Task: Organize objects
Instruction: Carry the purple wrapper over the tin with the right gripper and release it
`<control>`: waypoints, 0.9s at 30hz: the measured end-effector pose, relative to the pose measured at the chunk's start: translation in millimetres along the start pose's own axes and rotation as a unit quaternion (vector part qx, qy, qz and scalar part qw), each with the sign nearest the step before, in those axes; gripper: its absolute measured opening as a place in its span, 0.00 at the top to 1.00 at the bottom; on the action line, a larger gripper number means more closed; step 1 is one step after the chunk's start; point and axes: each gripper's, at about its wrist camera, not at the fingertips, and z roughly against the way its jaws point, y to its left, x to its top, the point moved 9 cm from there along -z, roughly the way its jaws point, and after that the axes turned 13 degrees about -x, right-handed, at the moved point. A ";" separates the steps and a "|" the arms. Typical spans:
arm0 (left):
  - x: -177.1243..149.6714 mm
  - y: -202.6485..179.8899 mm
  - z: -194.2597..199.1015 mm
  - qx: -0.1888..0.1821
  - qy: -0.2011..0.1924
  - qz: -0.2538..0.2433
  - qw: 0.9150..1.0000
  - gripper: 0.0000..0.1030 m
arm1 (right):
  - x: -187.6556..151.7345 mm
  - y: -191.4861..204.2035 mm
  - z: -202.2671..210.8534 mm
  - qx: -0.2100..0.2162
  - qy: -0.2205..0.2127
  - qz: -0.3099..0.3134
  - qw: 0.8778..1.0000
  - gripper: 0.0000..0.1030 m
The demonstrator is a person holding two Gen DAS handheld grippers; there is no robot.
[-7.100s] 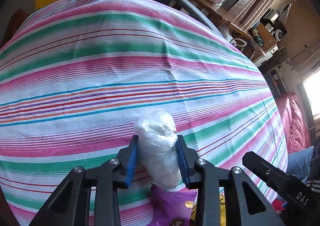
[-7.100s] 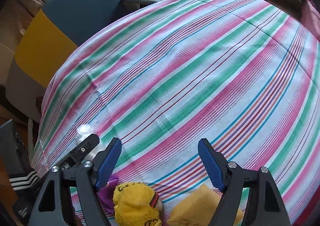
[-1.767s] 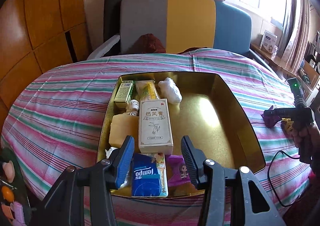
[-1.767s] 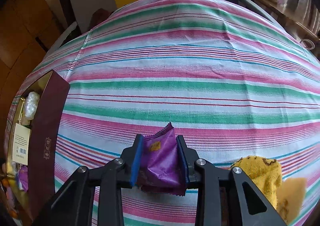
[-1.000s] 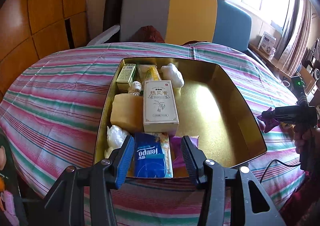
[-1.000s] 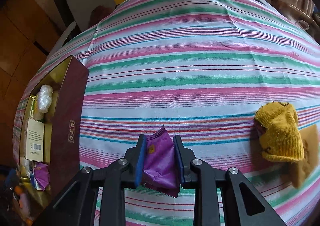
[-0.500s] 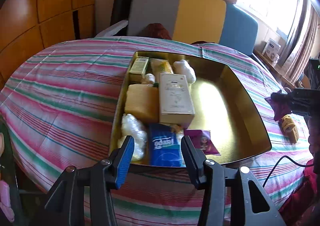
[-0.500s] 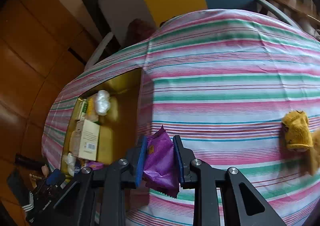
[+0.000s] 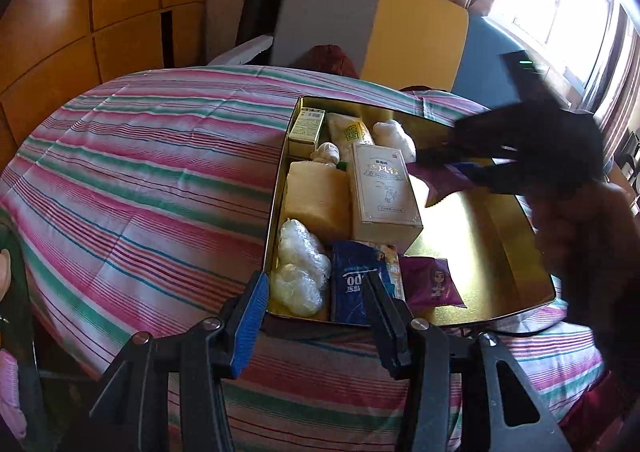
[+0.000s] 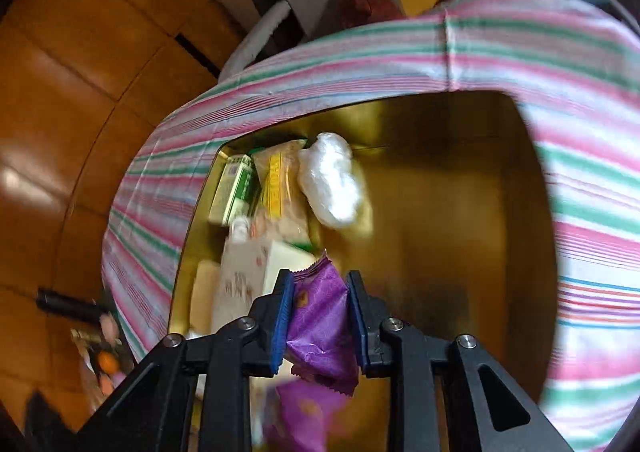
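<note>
Right gripper [image 10: 320,316] is clamped on the purple snack packet [image 10: 320,332], long axis along the fingers, above the gold tin [image 10: 460,252], bare floor lying centre-right of frame; left gripper [image 9: 316,312], jaws apart and empty, hovers at the tin's near rim.

A purple snack packet [image 10: 320,326] with crimped ends is hanging upright, pinched at its sides, above the bare right half of a gold tin box [image 9: 516,248]. The box is sitting open on the striped tablecloth. Along its left side are lying a green carton [image 9: 306,127], a yellow packet [image 9: 354,136], a white wrapped bundle [image 9: 394,136], a tall cream box [image 9: 384,192] and a yellow sponge [image 9: 316,200]. By the near edge are lying crumpled clear plastic [image 9: 298,272], a blue tissue pack [image 9: 358,288] and a second purple packet [image 9: 430,282].
</note>
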 end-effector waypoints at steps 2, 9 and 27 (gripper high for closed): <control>0.1 1.9 0.0 0.002 -0.001 0.000 1.000 0.53 | 6.0 2.9 -17.2 -0.005 0.009 -0.010 1.000 0.71; 1.4 5.1 -1.1 0.008 -0.003 0.003 1.000 0.53 | 2.6 7.3 -16.4 -0.017 -0.006 0.005 1.000 0.63; 3.0 -21.3 8.5 0.000 -0.012 -0.030 0.999 0.53 | -43.4 -35.5 70.6 -0.085 -0.087 0.103 0.987 0.29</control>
